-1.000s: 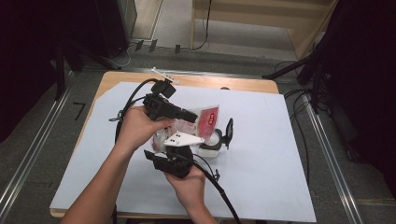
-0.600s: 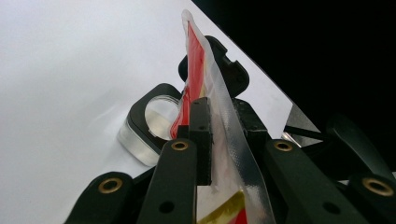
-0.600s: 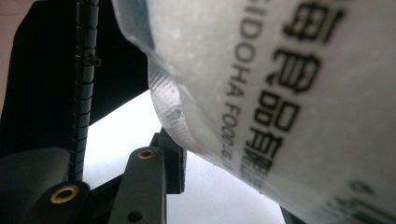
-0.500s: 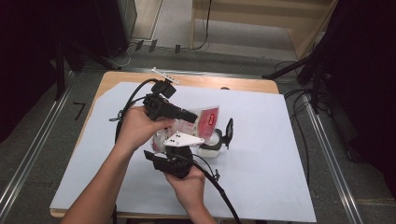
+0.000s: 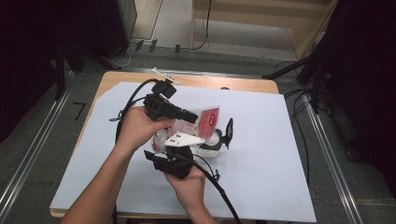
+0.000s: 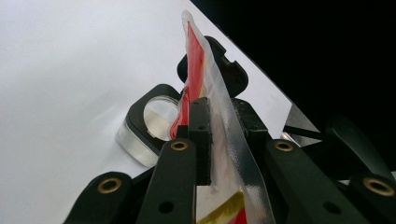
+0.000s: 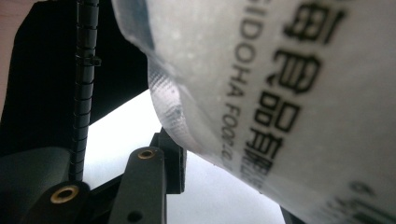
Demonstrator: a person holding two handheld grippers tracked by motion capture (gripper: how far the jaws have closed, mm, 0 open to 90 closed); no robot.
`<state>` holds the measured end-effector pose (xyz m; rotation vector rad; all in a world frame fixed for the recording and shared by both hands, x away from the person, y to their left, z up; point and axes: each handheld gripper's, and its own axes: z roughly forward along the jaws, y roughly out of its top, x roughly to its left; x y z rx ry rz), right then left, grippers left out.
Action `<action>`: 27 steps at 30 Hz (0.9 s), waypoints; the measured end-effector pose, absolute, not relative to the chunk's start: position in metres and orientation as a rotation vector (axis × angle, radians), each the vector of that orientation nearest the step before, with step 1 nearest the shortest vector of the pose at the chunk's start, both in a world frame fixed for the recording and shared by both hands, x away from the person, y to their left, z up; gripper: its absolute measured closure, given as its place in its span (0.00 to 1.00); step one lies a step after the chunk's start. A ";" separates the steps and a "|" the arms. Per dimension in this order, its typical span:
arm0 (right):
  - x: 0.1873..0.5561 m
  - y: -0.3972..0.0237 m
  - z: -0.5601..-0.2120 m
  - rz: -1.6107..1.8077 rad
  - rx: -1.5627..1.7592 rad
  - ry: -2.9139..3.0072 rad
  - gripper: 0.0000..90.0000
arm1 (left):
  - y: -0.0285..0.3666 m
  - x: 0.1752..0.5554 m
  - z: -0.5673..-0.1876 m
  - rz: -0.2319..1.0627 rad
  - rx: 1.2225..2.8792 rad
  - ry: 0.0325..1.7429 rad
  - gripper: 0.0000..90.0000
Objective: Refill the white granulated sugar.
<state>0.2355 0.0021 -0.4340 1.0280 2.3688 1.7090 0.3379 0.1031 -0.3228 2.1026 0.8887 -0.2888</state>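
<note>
We hold the sachet just above the glass jar, left tongs clamped on its edge, right tongs gripping its lower end. To tear cleanly, we should keep both grips tight and pull apart right over the jar.

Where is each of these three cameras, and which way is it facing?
High view: above the table's near side, looking forward and down on both forearms, left gripper, right gripper.
Left gripper view: on that gripper, along jaws clamping the red-and-clear packet.
Right gripper view: close under the packet's printed film.
All three share the packet.
</note>
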 end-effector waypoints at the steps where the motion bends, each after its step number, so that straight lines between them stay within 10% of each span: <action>1: 0.235 0.002 -0.434 1.709 1.029 2.369 0.70 | 0.103 0.338 -0.323 -0.289 2.103 0.889 0.89; 27: 0.235 0.002 -0.434 1.710 1.026 2.368 0.70 | 0.102 0.337 -0.322 -0.279 2.106 0.886 0.89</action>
